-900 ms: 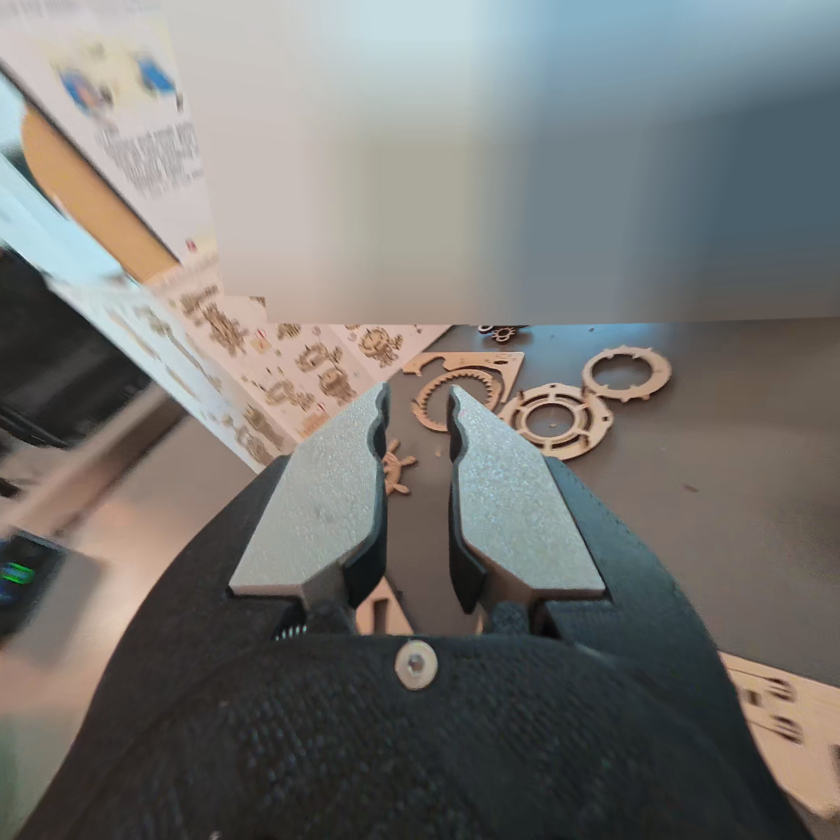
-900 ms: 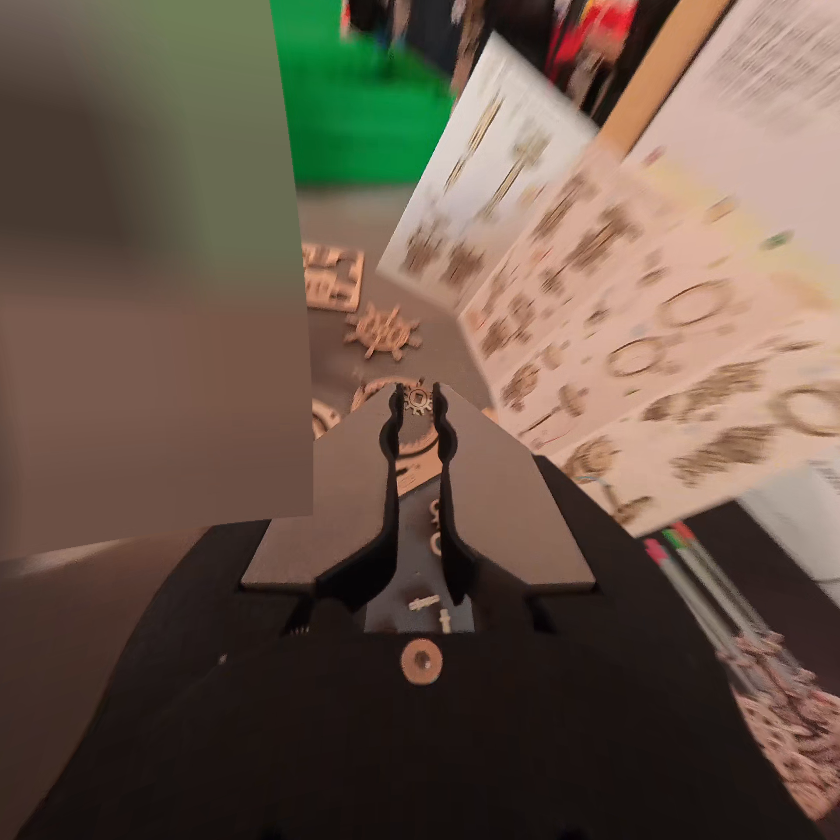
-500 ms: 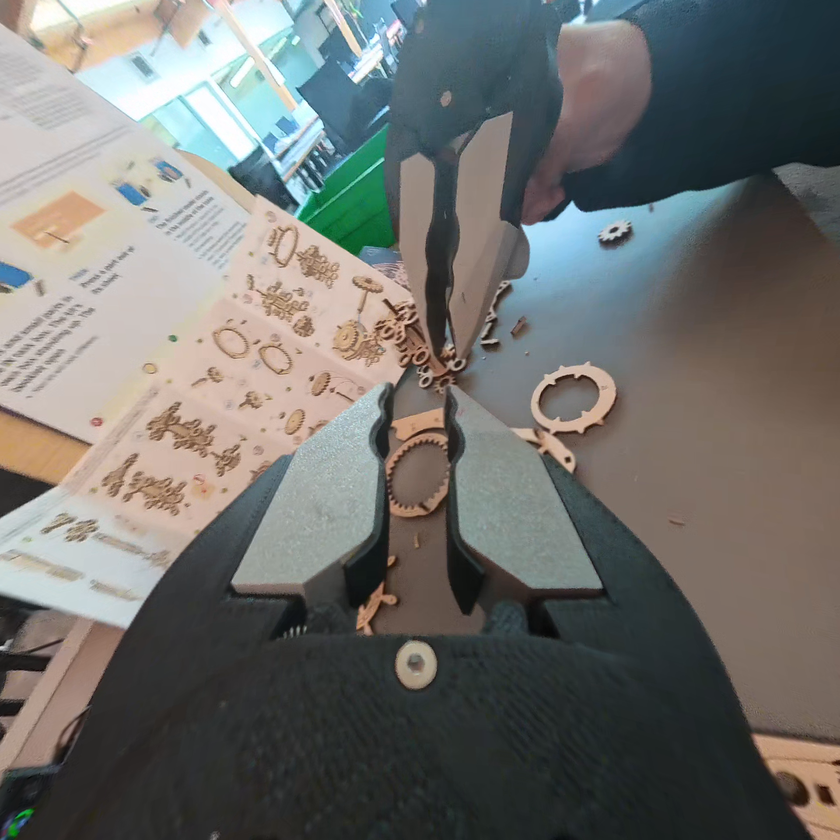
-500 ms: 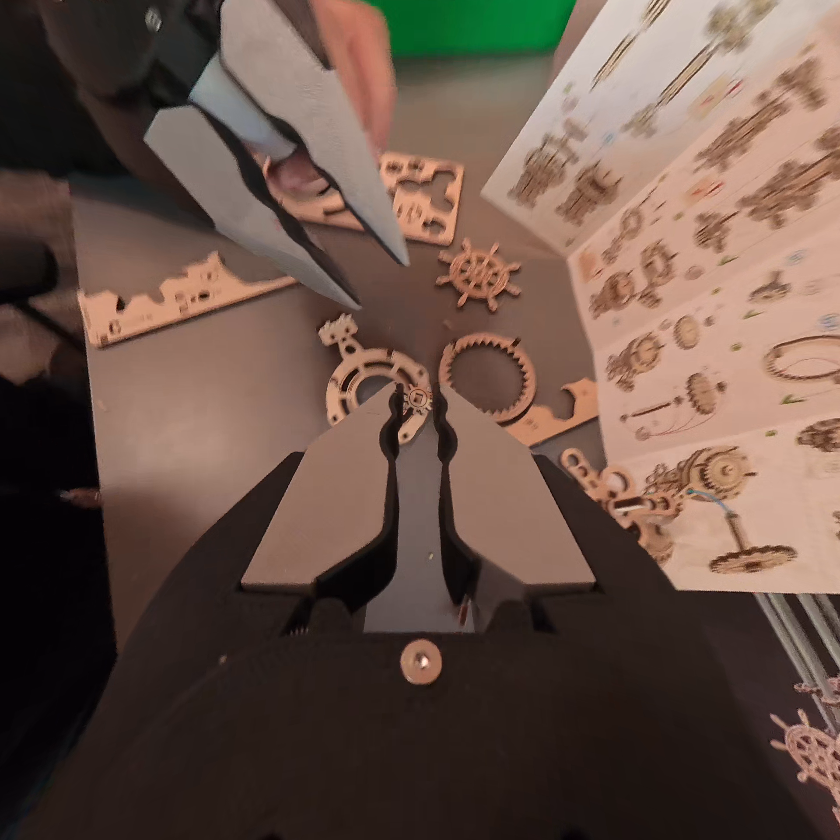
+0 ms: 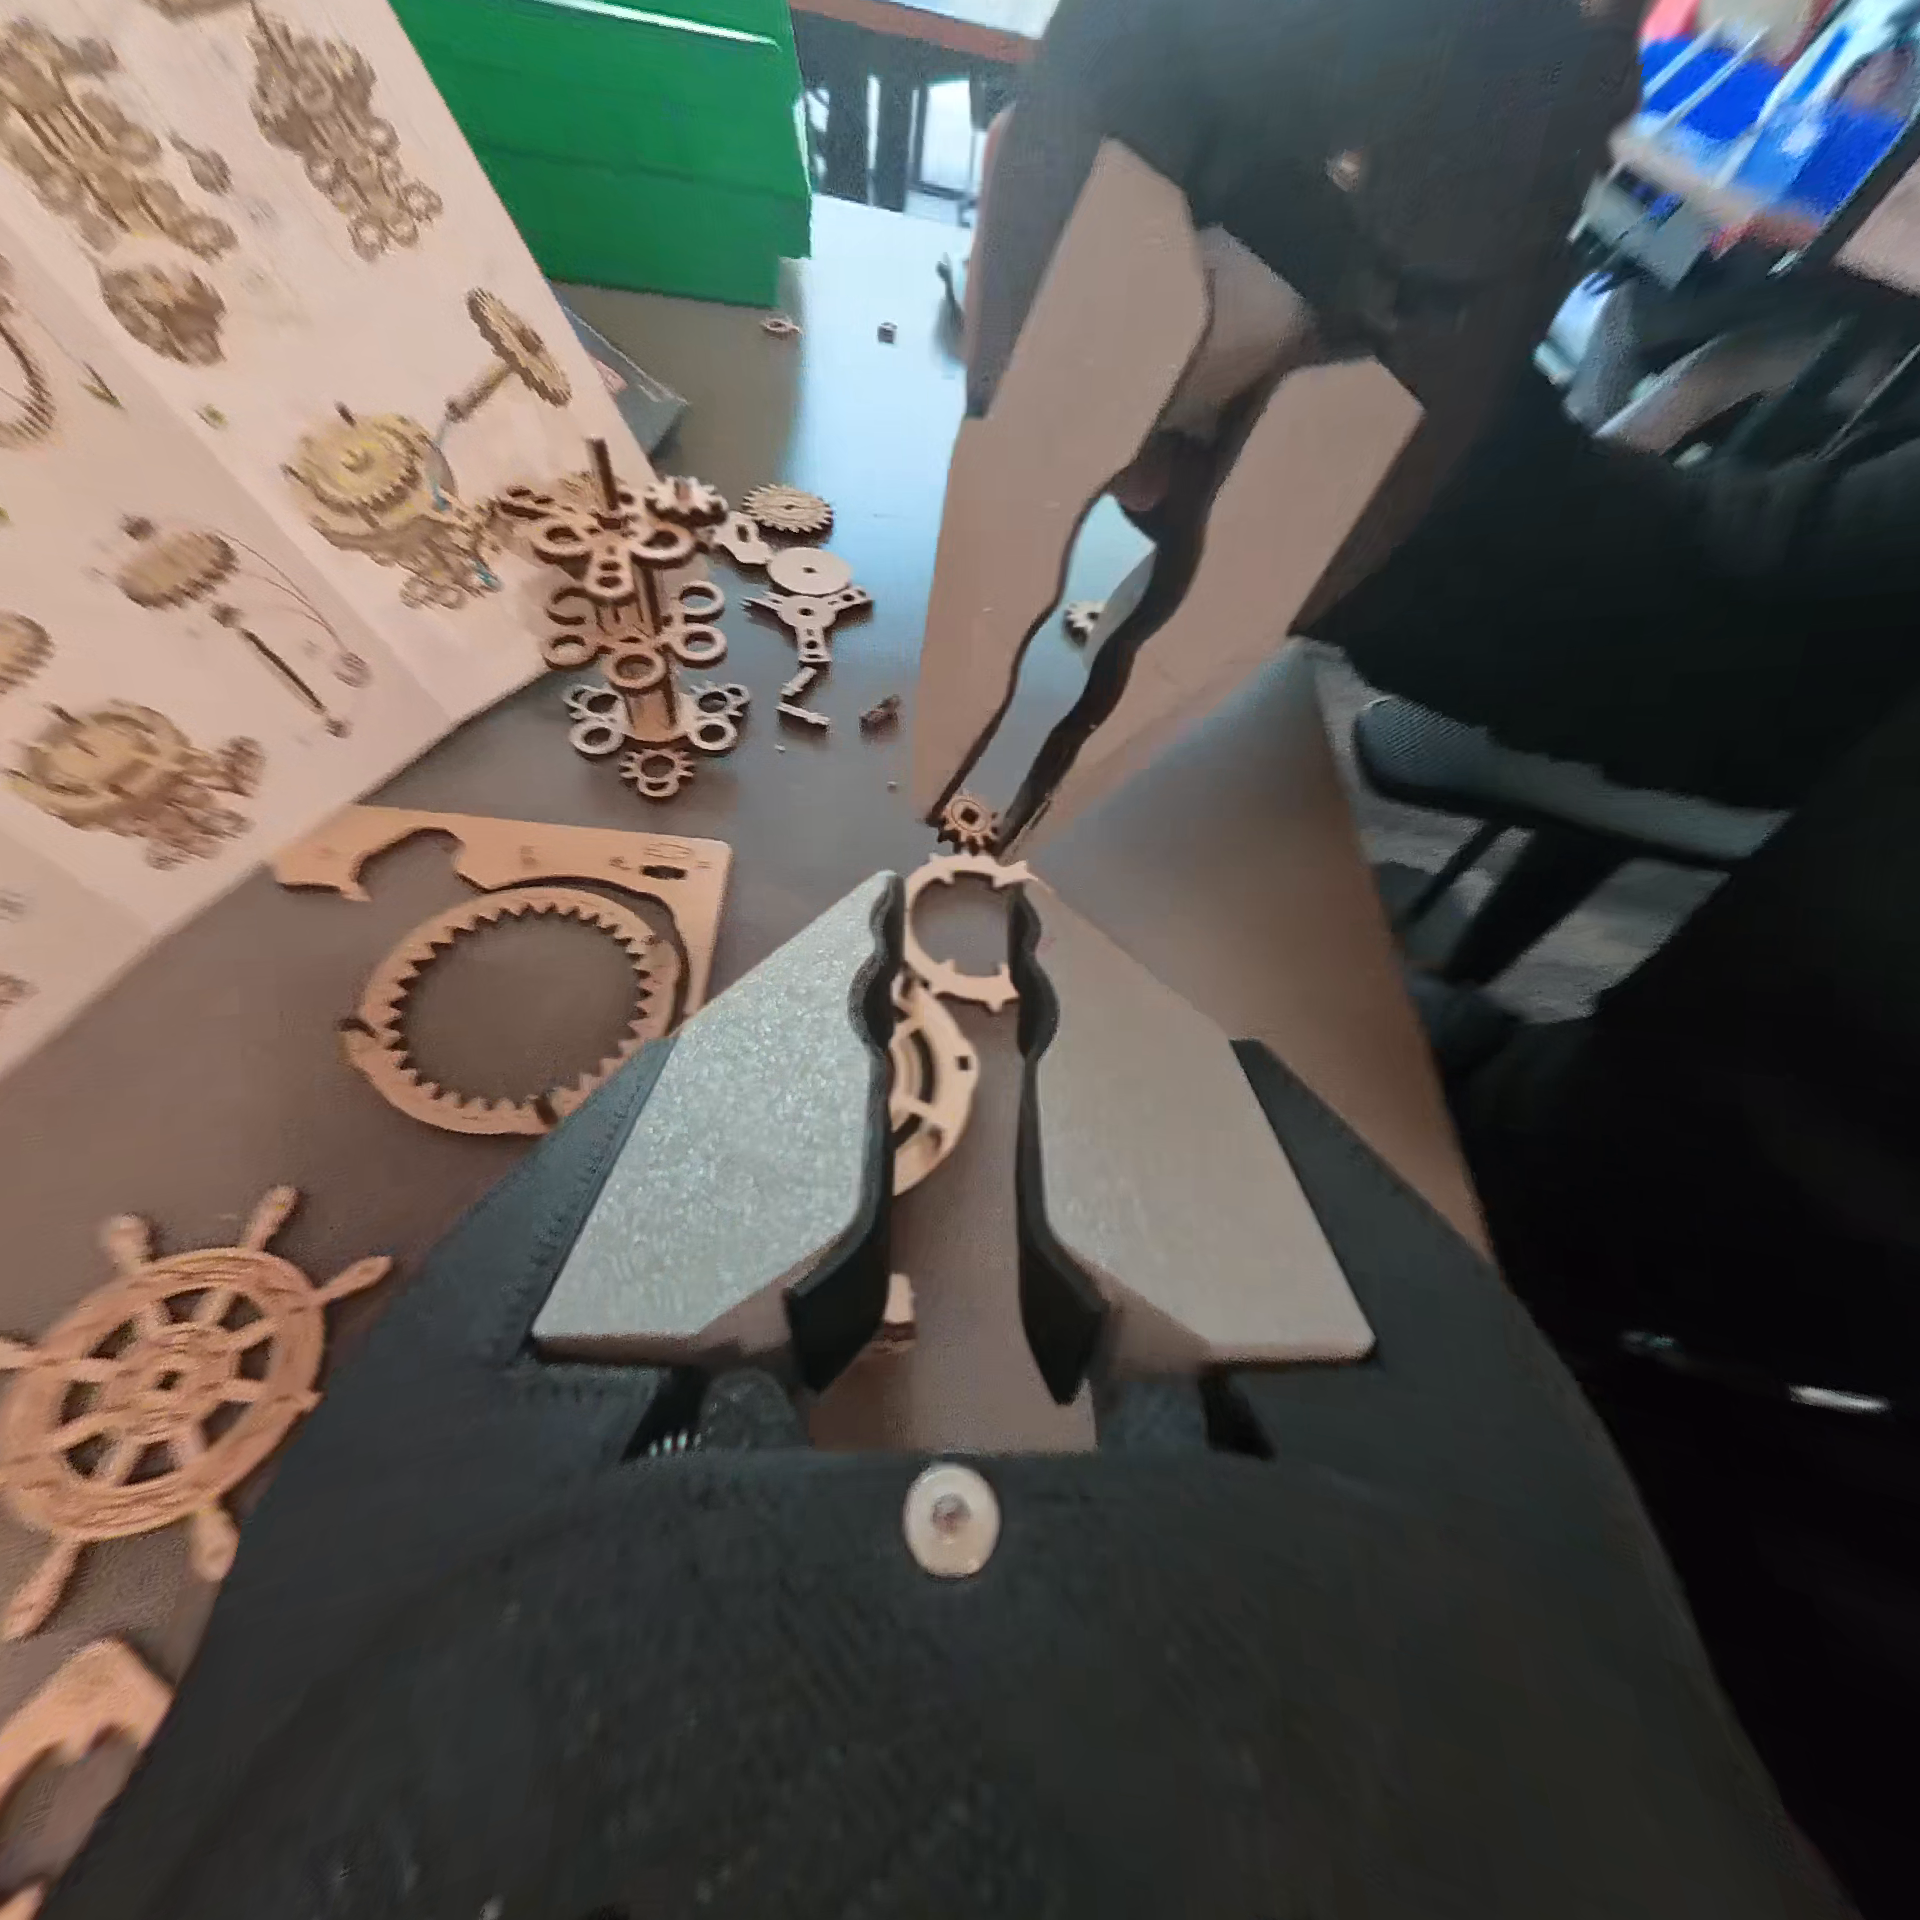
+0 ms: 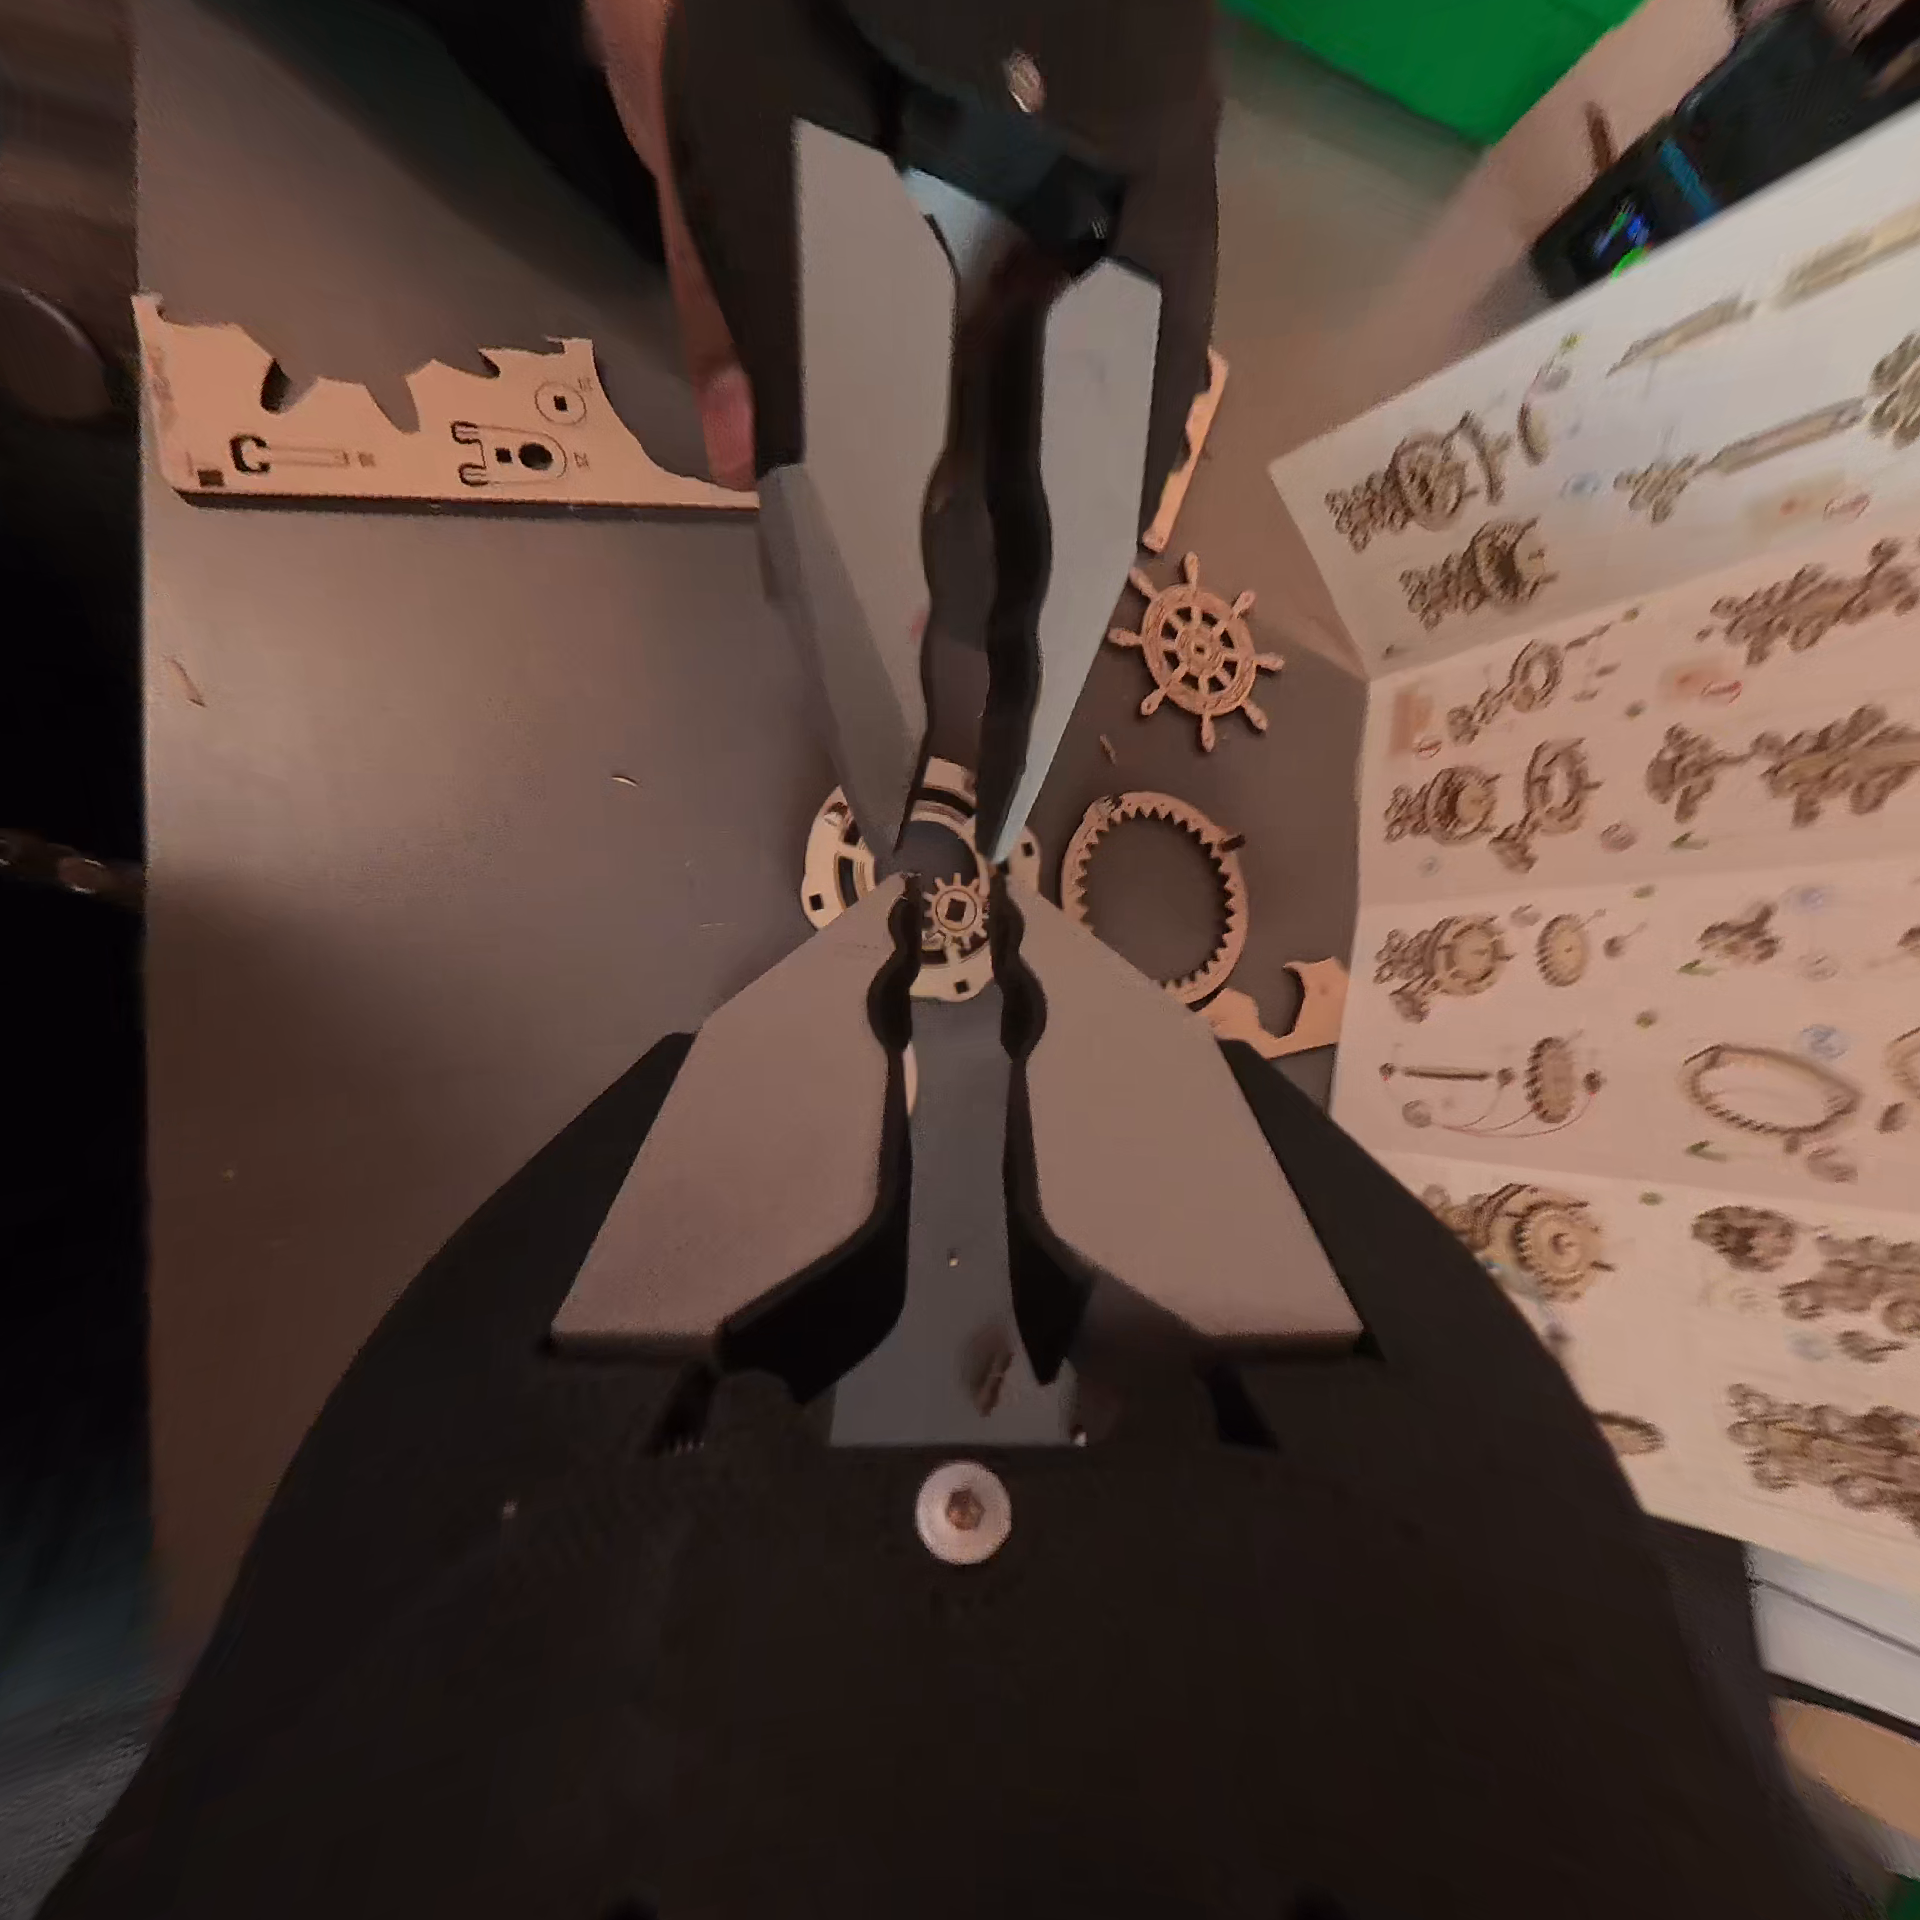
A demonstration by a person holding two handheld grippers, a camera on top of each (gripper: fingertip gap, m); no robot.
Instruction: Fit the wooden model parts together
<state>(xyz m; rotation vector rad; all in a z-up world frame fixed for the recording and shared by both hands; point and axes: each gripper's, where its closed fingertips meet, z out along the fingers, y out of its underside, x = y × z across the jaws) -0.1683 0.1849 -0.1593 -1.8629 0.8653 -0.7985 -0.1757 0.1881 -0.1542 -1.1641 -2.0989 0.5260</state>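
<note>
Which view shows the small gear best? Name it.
Right wrist view: the small gear sits flat-on between the right gripper fingertips, its square hole visible. Left wrist view shows it smaller, farther off and tilted.

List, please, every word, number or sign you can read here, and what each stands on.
Wooden offcut sheet: small engraved marks beside the cut-outs, too small to read.
Wooden frame around the toothed ring: tiny engraved marks, illegible.
Instruction sheet: print among the drawings, all blurred.
Device screen: lit, unreadable.
Nothing can be quoted.
</note>
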